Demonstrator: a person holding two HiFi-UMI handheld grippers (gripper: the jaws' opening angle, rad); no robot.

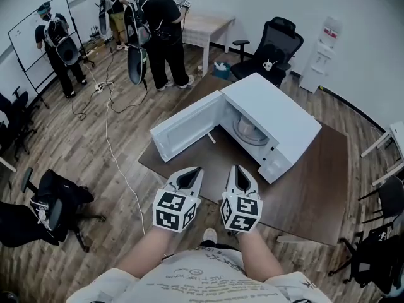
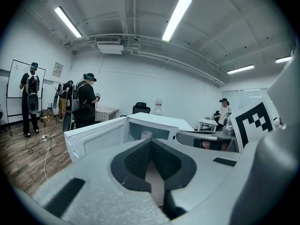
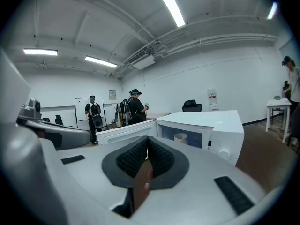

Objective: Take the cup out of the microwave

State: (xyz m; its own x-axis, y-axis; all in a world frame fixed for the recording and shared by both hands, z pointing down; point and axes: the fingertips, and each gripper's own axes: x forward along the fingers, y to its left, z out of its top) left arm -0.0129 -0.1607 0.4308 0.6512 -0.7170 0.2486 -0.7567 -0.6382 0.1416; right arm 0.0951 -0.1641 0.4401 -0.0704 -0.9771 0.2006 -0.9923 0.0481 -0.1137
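Note:
A white microwave (image 1: 271,115) stands on the brown table (image 1: 315,188) with its door (image 1: 186,126) swung wide open to the left. A pale cup (image 1: 250,130) stands inside on the turntable; it also shows as the cup (image 2: 146,135) and the cup (image 3: 180,138) in the two gripper views. My left gripper (image 1: 191,171) and right gripper (image 1: 238,169) hover side by side at the table's near edge, short of the microwave. Both point at the open cavity. Each has its jaws shut with nothing held.
Several people stand at the far left by a whiteboard (image 1: 31,30) and a small table (image 1: 205,27). Cables (image 1: 107,106) trail over the wooden floor. Black office chairs stand behind the table (image 1: 271,46) and at the left (image 1: 53,204).

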